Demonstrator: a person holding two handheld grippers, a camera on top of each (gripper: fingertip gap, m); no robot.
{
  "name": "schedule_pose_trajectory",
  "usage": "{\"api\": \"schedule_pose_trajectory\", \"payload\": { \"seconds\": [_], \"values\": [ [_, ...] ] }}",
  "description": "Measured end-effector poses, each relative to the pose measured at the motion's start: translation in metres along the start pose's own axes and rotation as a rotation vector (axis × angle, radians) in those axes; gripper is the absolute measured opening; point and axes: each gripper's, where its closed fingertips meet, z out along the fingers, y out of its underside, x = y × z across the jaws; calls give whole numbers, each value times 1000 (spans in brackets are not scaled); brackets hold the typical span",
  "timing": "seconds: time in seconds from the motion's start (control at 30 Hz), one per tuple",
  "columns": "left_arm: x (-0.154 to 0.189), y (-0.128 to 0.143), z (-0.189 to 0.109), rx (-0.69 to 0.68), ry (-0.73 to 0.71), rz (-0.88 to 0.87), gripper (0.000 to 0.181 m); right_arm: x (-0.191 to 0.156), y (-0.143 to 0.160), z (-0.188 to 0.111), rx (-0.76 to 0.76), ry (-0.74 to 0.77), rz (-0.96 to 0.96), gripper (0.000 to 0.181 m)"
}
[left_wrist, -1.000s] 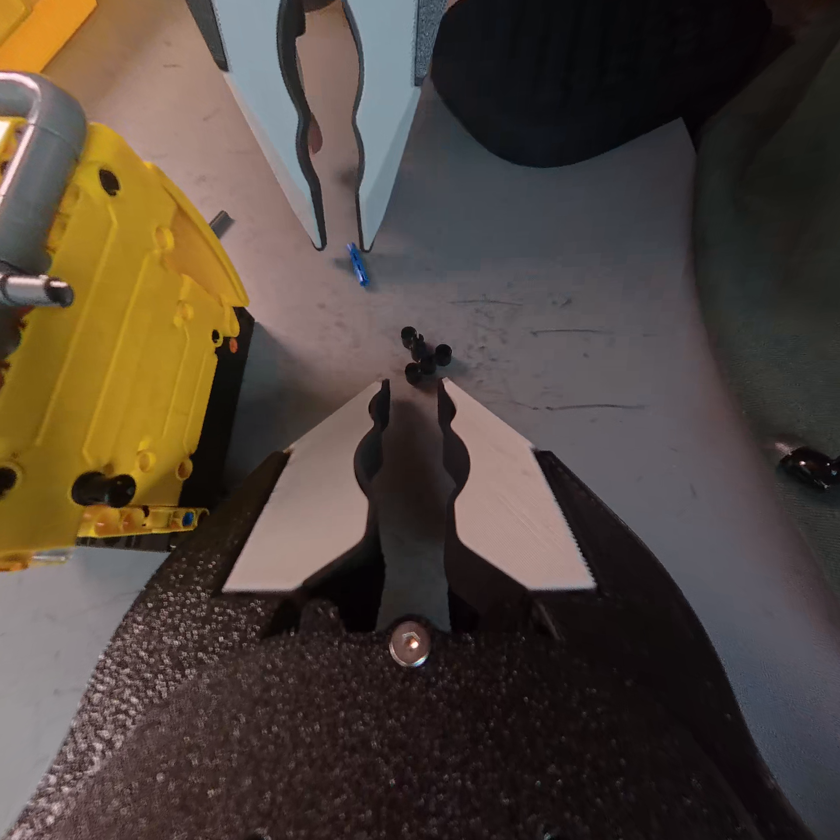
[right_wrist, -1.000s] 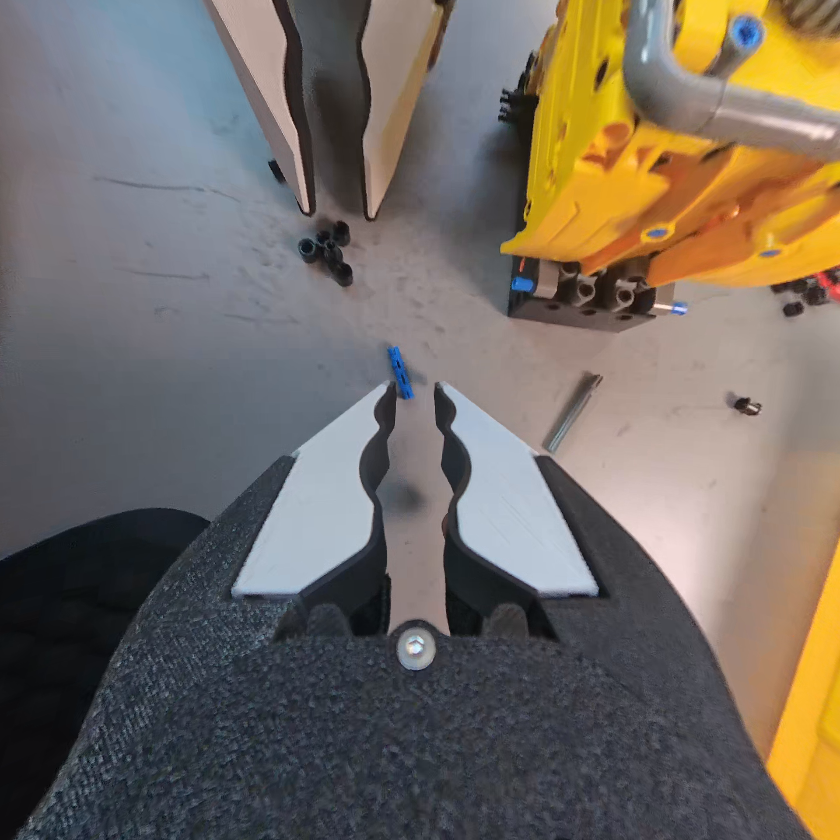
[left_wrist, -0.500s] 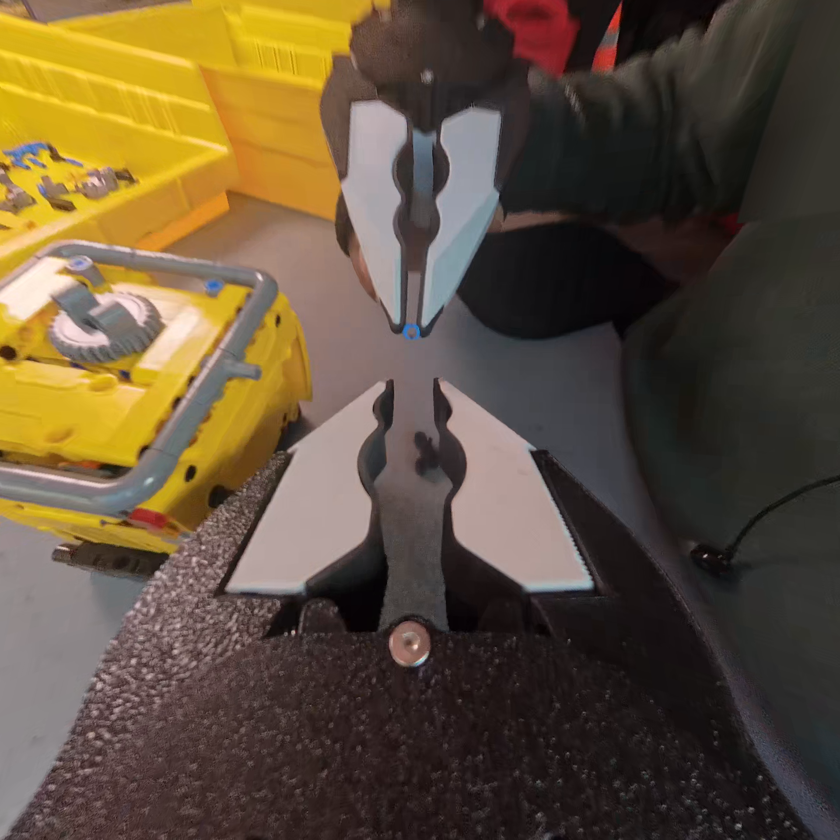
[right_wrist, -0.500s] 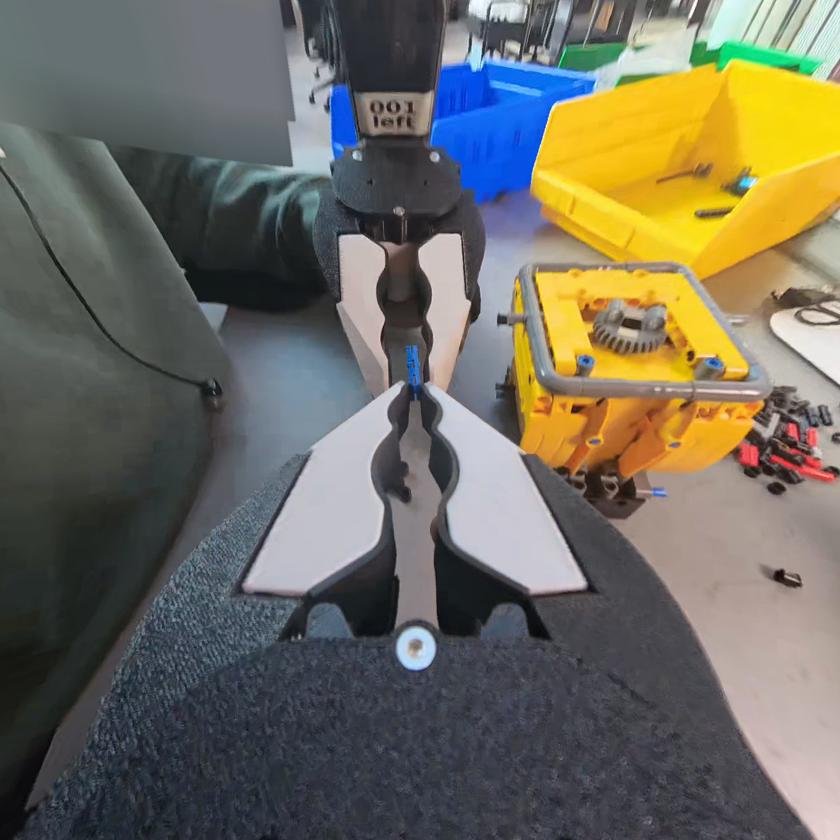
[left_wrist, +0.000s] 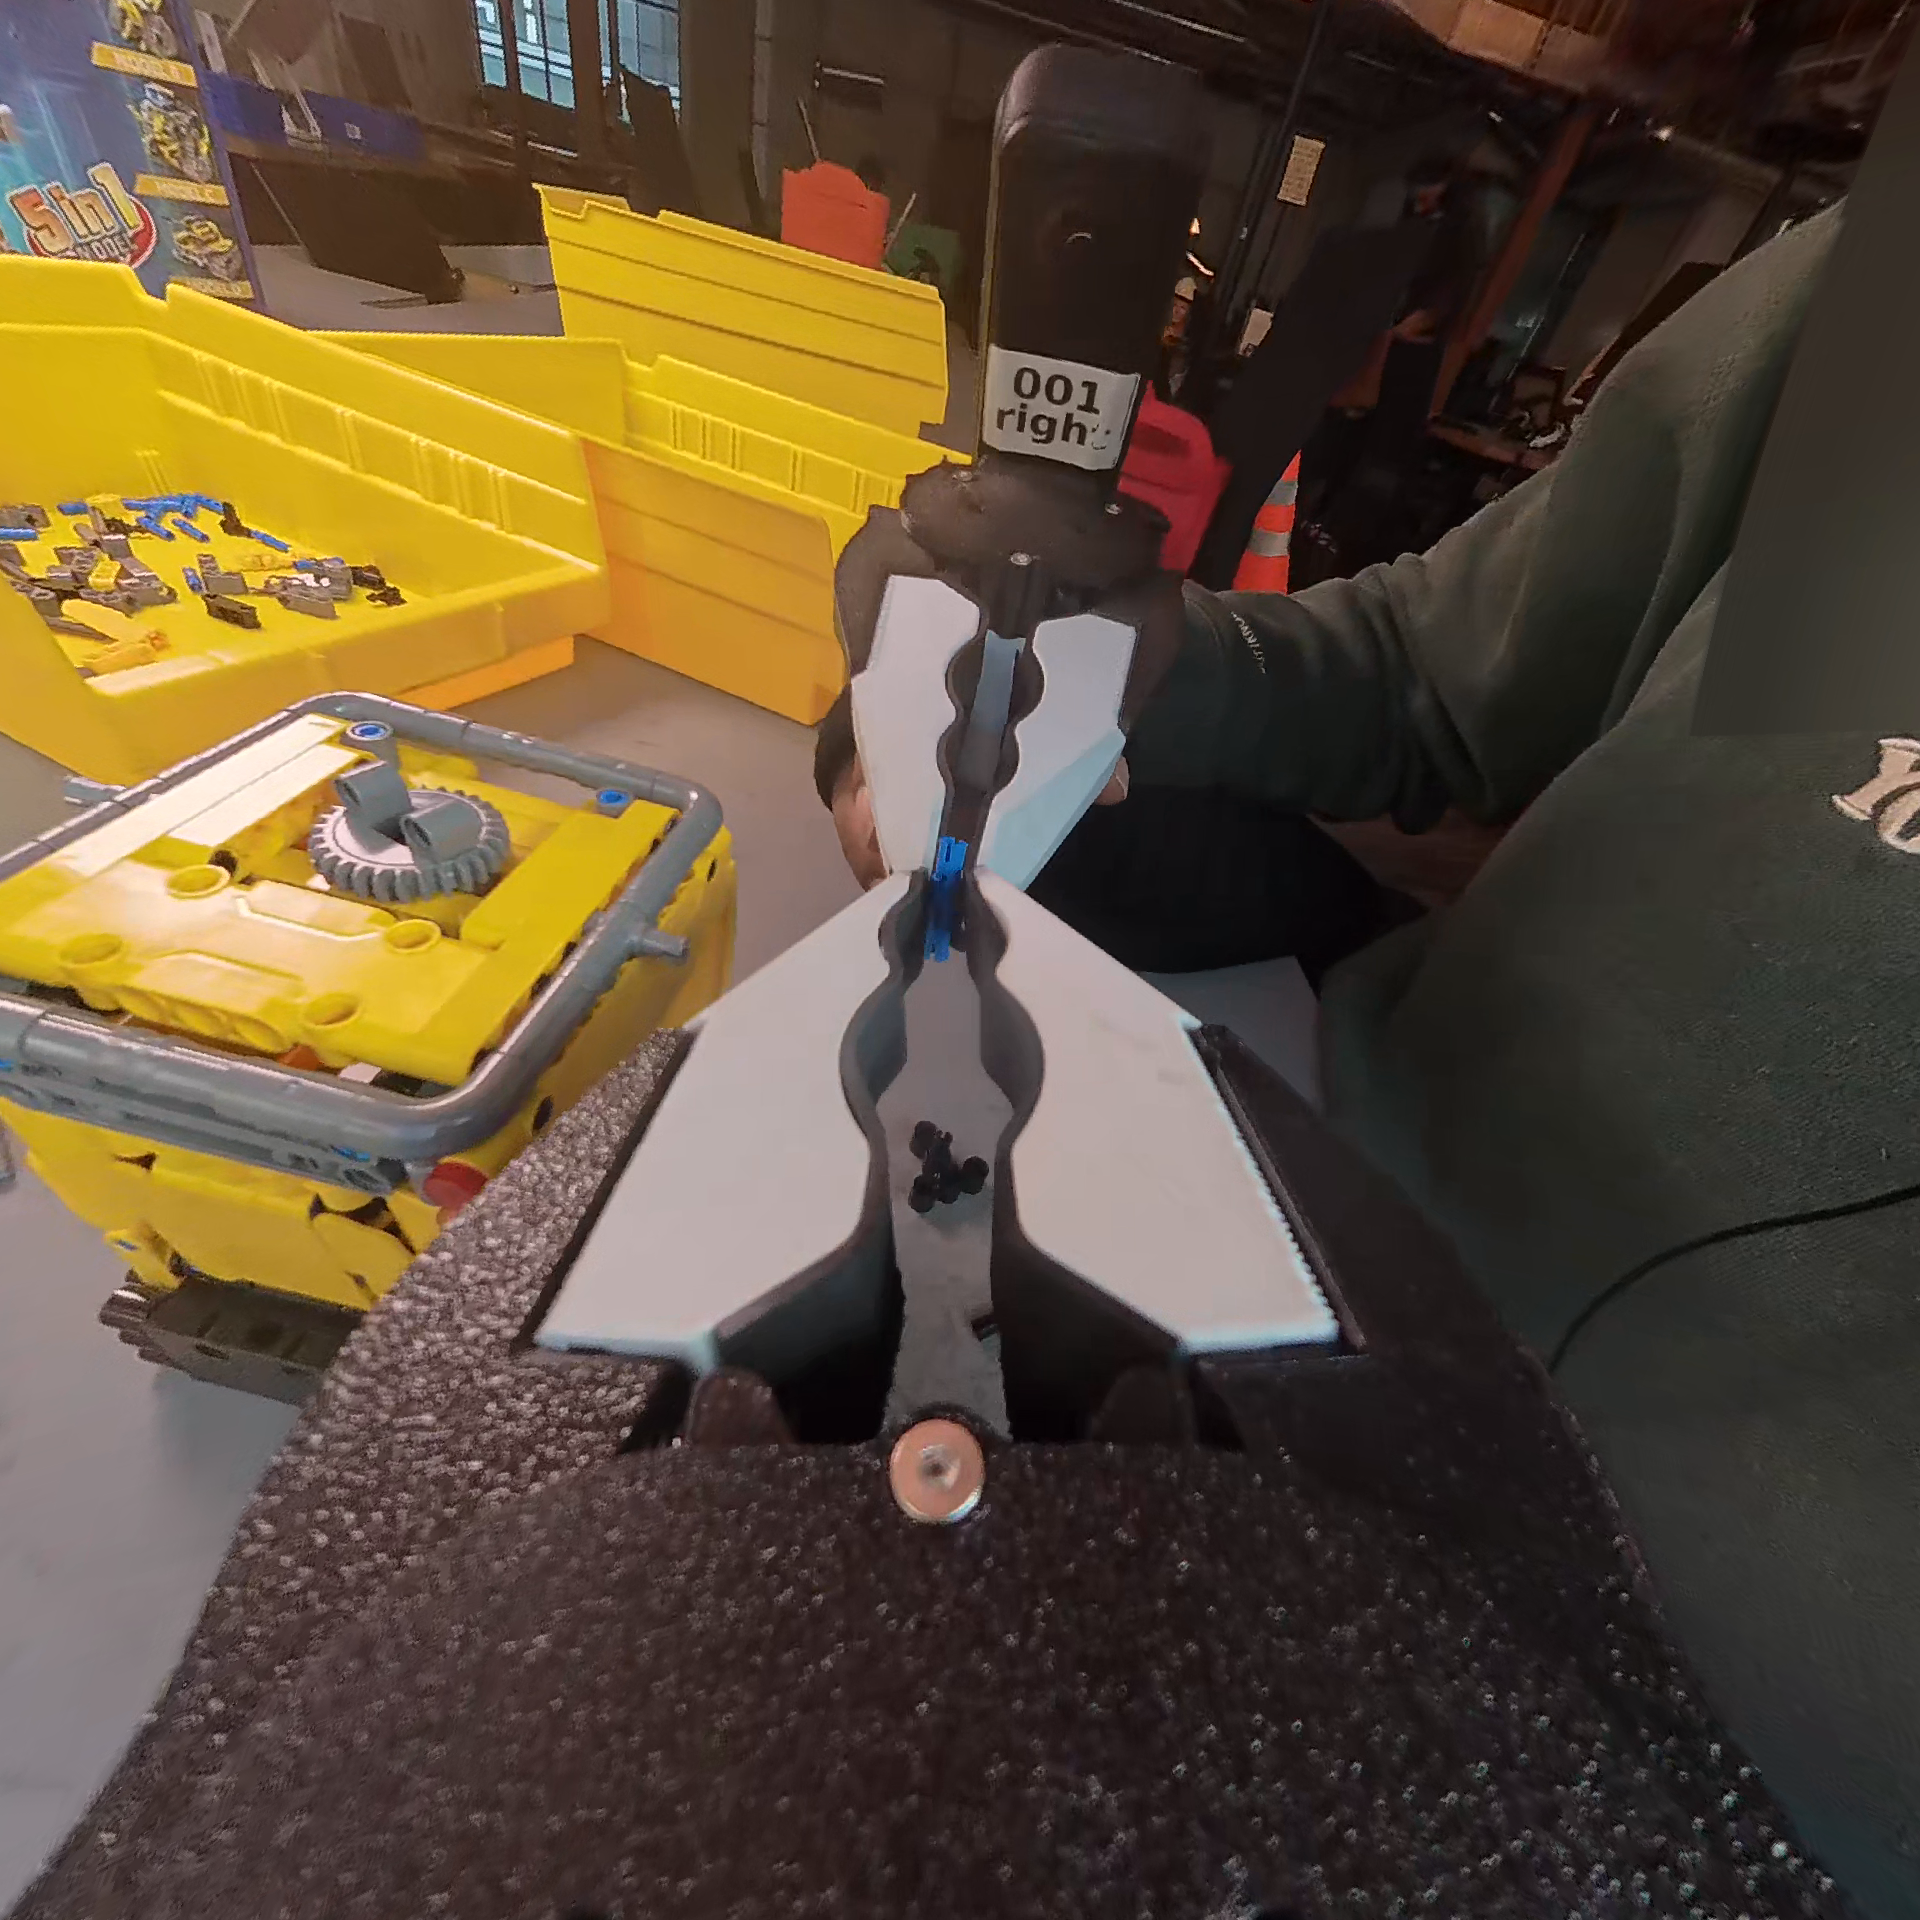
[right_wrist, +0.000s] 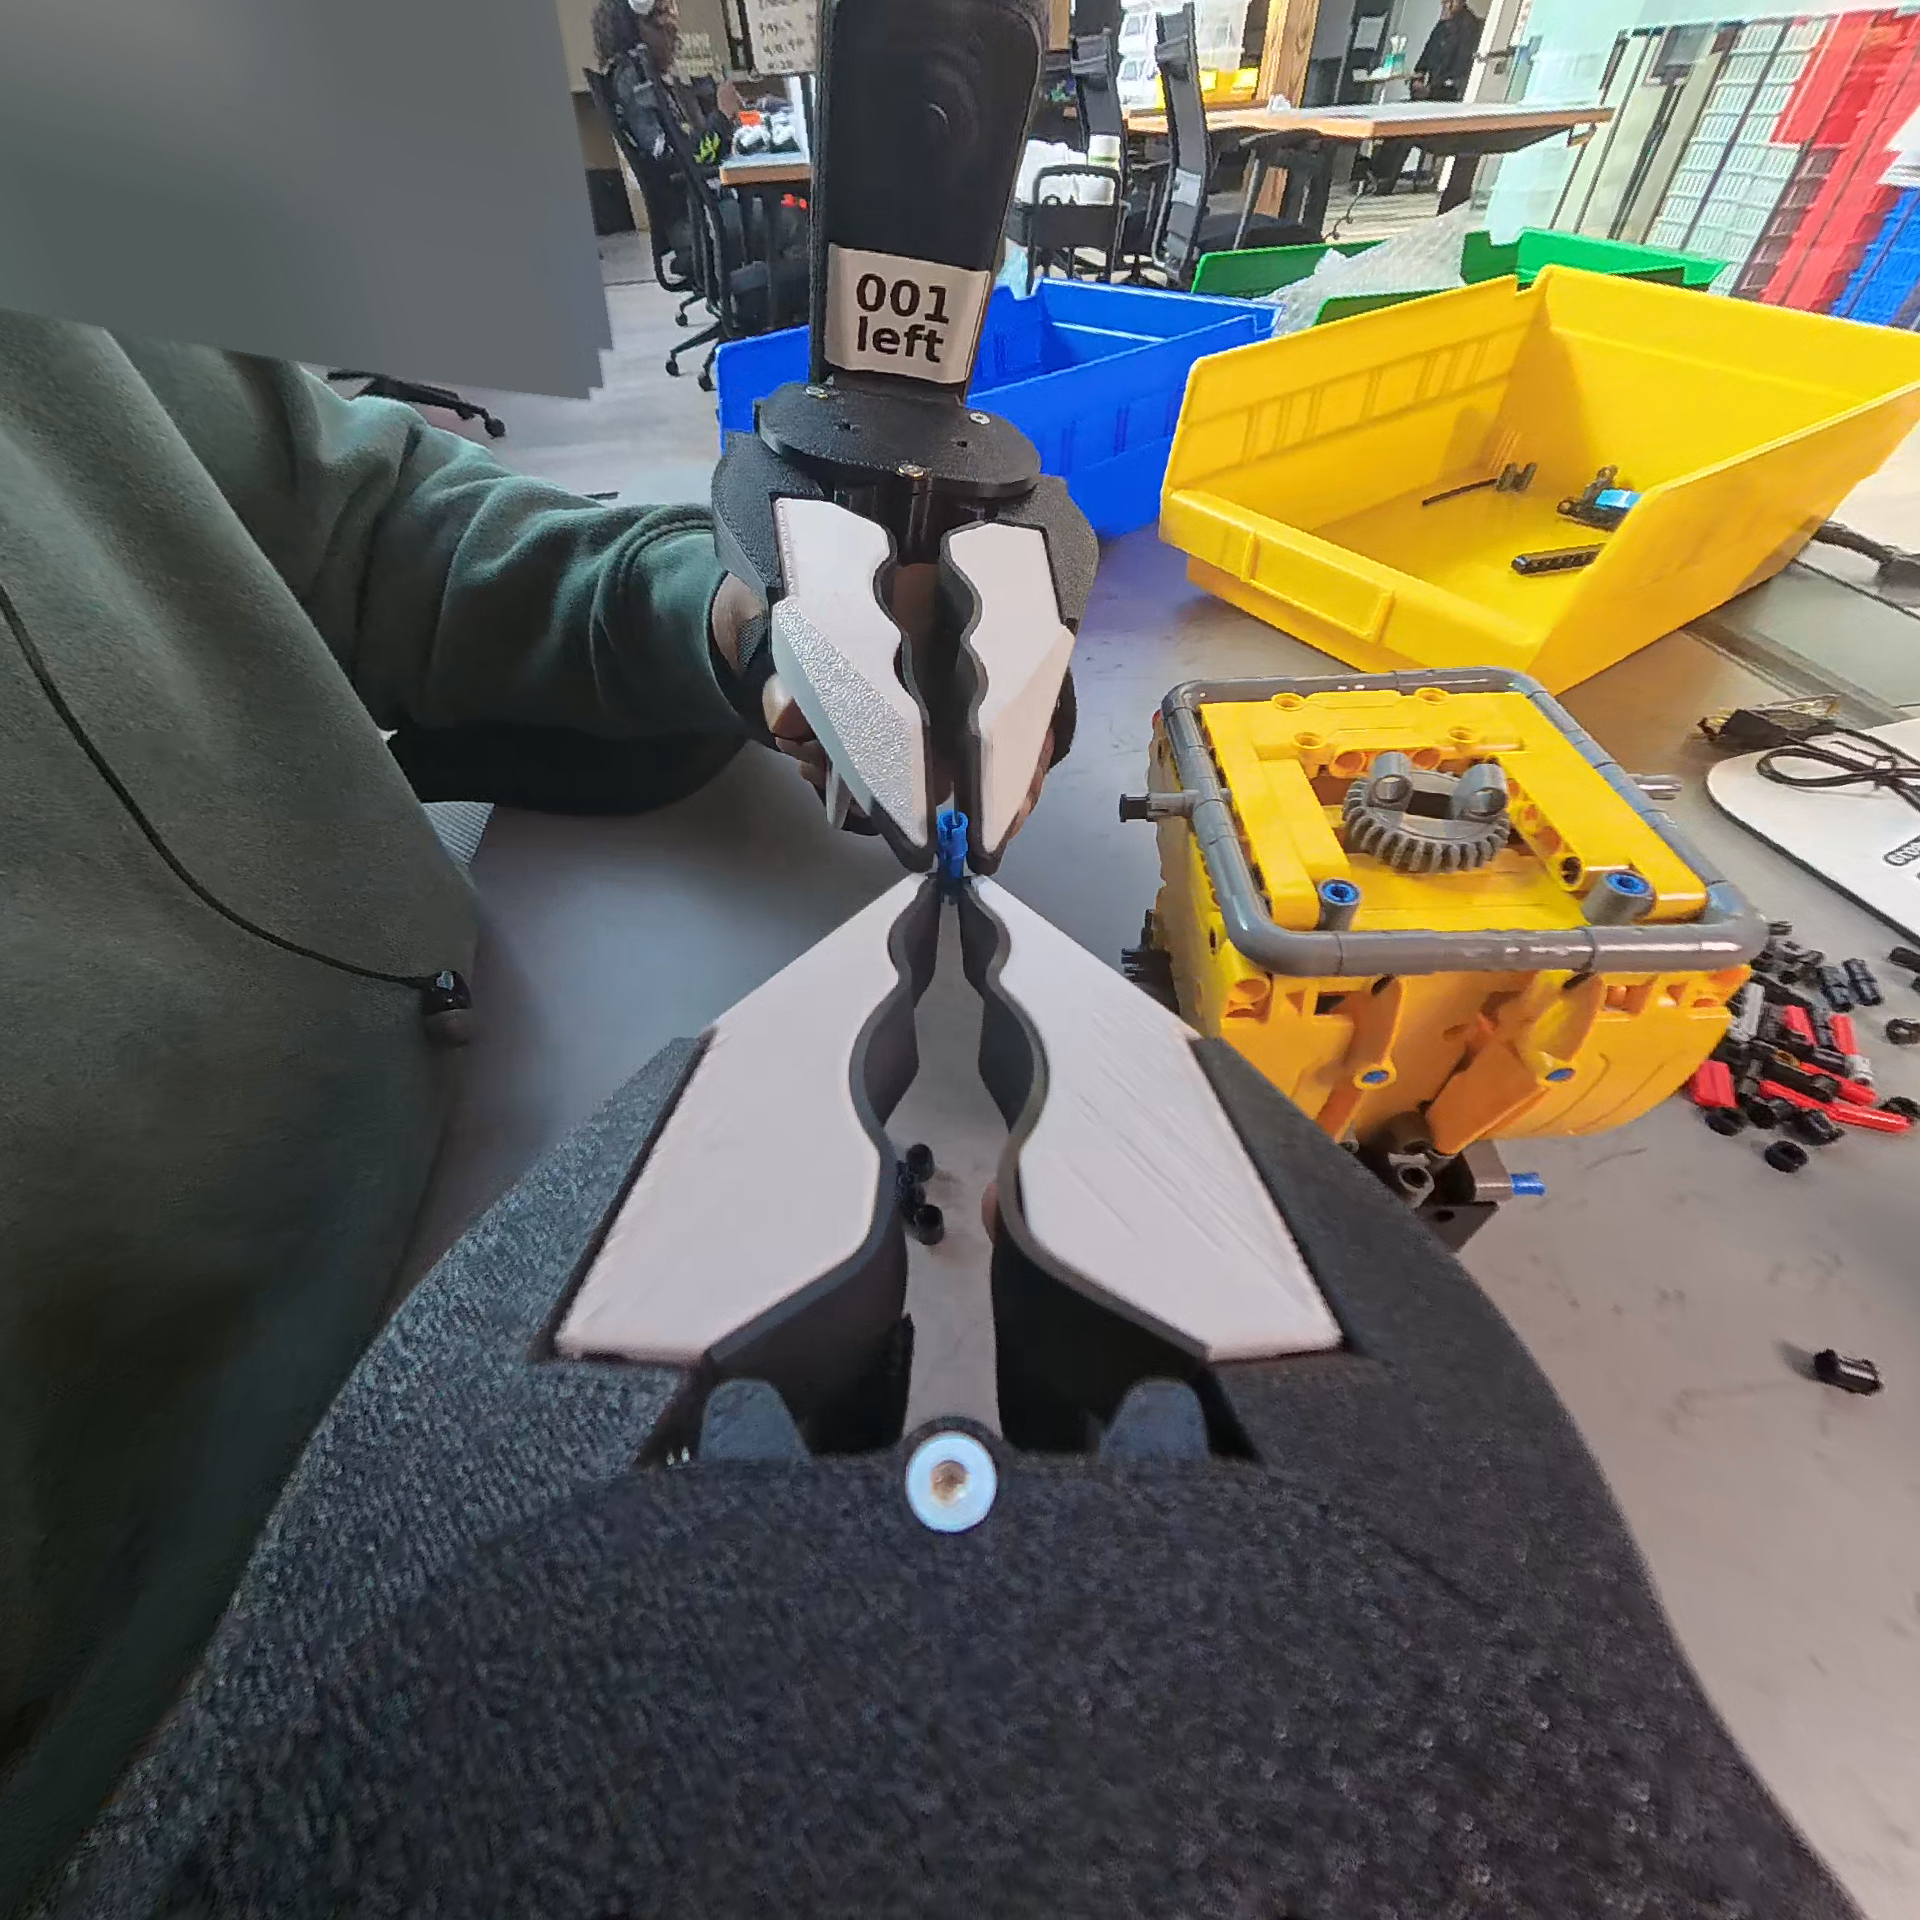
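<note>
A small blue pin (left_wrist: 943, 920) is held in the air between both grippers, which meet tip to tip above the grey table. My left gripper (left_wrist: 943, 894) is shut on one end of the pin. My right gripper (right_wrist: 948, 888) is shut on the other end. In the right wrist view the blue pin (right_wrist: 950, 836) sticks out between the left gripper's (right_wrist: 951, 854) tips. In the left wrist view the right gripper (left_wrist: 948, 862) points down at me from above. A cluster of small black pins (left_wrist: 940, 1169) lies on the table below.
A yellow brick model with a grey frame and gear (left_wrist: 312, 935) stands left of the left gripper and right of the right one (right_wrist: 1434, 883). Yellow bins (left_wrist: 499, 582) (right_wrist: 1351, 582), a blue bin (right_wrist: 1091, 353), loose red and black pins (right_wrist: 1787, 1060) and a person's green sleeve (left_wrist: 1403, 675) surround it. My two grippers' fingertips are within a few centimetres of each other.
A second ago both grippers were open low over the table; the right took the blue pin and both rose. Since half a second ago the left has shut on the pin.
</note>
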Motion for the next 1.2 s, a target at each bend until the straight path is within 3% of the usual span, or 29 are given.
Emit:
{"api": "schedule_pose_trajectory", "payload": {
  "seconds": [0.23, 0.37, 0.57, 0.9, 1.0, 1.2],
  "values": [
    [-6, 3, 0, -50, -80, 85, 4, 3, 3, 1, -3, 23, 11, 6],
    [-22, 16, -3, -179, -225, 261, 4, 9, 3, -5, -16, 24, 40, 14],
    [-31, 30, 1, -327, -361, 501, 4, 21, 10, -2, -73, 81, 158, 11],
    [-32, 30, 1, -409, -461, 711, 4, 21, 14, 5, -66, 51, 291, 4],
    [-30, 29, 2, -393, -451, 717, 5, 20, 15, 3, -64, 31, 294, 4],
    [-22, 29, 2, -325, -333, 562, 13, 8, 9, -4, -61, -51, 246, 3]
  ]
}}
